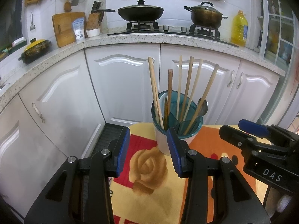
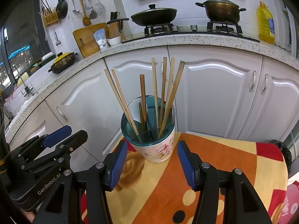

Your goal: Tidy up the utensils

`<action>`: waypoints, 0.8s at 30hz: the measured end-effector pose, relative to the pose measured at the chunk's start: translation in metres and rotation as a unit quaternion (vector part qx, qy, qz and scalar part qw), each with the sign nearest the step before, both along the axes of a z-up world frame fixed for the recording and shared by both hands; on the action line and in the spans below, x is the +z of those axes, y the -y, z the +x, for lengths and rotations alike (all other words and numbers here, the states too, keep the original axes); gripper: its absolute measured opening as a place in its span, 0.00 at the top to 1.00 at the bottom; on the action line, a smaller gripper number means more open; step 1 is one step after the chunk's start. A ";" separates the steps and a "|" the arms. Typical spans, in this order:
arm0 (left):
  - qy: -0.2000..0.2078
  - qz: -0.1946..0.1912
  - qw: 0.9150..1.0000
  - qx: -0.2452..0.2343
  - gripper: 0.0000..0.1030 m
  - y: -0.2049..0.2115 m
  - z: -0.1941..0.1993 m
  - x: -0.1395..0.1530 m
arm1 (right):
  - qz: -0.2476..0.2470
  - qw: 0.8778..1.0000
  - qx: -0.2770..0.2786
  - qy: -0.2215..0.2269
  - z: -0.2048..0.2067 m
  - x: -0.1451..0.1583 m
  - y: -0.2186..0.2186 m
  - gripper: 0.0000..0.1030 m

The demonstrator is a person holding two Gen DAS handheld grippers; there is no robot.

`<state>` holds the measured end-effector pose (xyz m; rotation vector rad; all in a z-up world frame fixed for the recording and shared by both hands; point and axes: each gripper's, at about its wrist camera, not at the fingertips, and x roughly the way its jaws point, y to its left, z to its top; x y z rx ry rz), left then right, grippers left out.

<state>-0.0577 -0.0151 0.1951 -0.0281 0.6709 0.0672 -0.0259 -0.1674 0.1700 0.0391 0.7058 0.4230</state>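
Note:
A white flowered utensil holder with a teal divided insert stands on a small table. It also shows in the left wrist view. Several wooden chopsticks stand upright in it, and a metal spoon leans at its right rim. My left gripper is open and empty, just short of the holder's left side. My right gripper is open and empty, in front of the holder. Each gripper also shows in the other's view, the right and the left.
The table is covered by an orange, yellow and red cloth with a rose print. White cabinet doors stand close behind it. The counter above holds a lidded pan, a pot, an oil bottle and a cutting board.

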 end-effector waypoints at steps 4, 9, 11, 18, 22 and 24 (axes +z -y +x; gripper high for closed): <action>-0.002 0.000 1.000 0.000 0.61 0.000 0.001 0.000 | 0.001 1.000 -0.001 0.000 0.001 0.000 0.001 0.48; -0.004 -0.001 1.000 -0.001 0.61 -0.002 0.002 -0.003 | 0.000 1.000 0.000 -0.002 0.001 0.000 0.000 0.47; -0.005 -0.001 1.000 -0.001 0.61 -0.001 0.002 -0.003 | -0.001 1.000 0.001 -0.004 0.001 -0.001 0.000 0.47; -0.006 -0.001 1.000 -0.002 0.61 0.000 0.002 -0.004 | -0.004 1.000 0.002 -0.007 0.001 -0.003 -0.001 0.47; -0.007 -0.001 1.000 -0.003 0.61 0.001 0.003 -0.005 | -0.004 1.000 0.002 -0.007 0.001 -0.004 -0.001 0.47; -0.008 0.000 1.000 -0.004 0.61 0.002 0.002 -0.006 | -0.004 1.000 0.002 -0.008 0.002 -0.004 -0.001 0.47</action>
